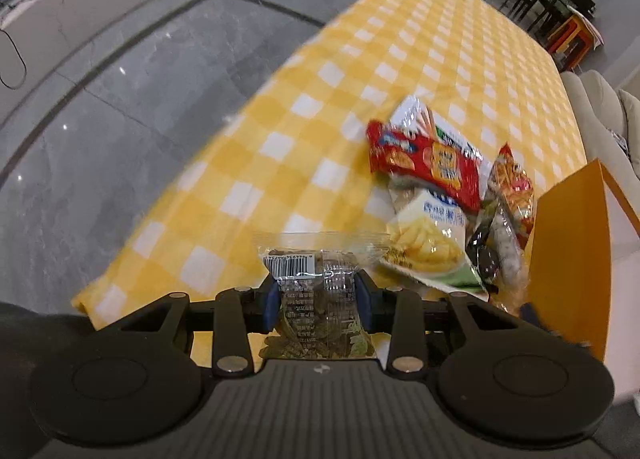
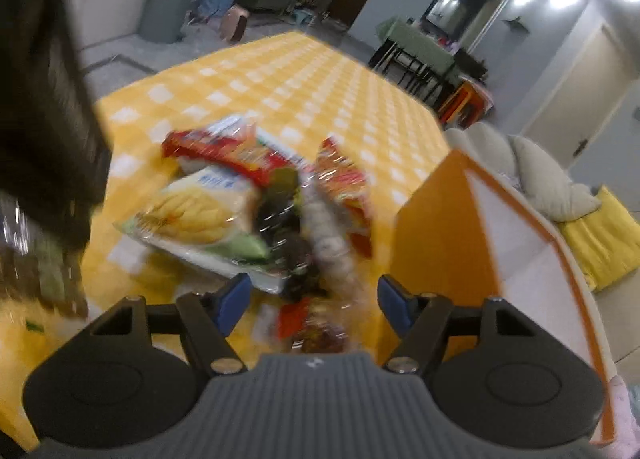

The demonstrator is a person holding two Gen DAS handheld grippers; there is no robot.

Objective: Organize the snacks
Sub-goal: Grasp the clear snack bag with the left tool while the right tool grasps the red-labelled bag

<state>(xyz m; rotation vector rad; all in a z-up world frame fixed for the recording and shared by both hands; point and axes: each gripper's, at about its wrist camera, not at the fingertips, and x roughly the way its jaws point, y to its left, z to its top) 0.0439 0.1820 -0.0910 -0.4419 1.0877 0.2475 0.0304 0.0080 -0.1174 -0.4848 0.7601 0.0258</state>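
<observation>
Beside orange box (image 2: pixel 436 219), L tool (image 1: pixel 316 299) pinches clear snack pkt (image 1: pixel 316 271); R tool (image 2: pixel 314 299) spread.

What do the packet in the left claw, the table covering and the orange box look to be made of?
Packet in the left claw: thin clear plastic film, glossy, with glints, crinkles and its contents showing through. Table covering: probably woven cloth, matte yellow-and-white check that drapes over the edge. Orange box: likely cardboard, with flat stiff matte panels, orange outside and white inside.
</observation>
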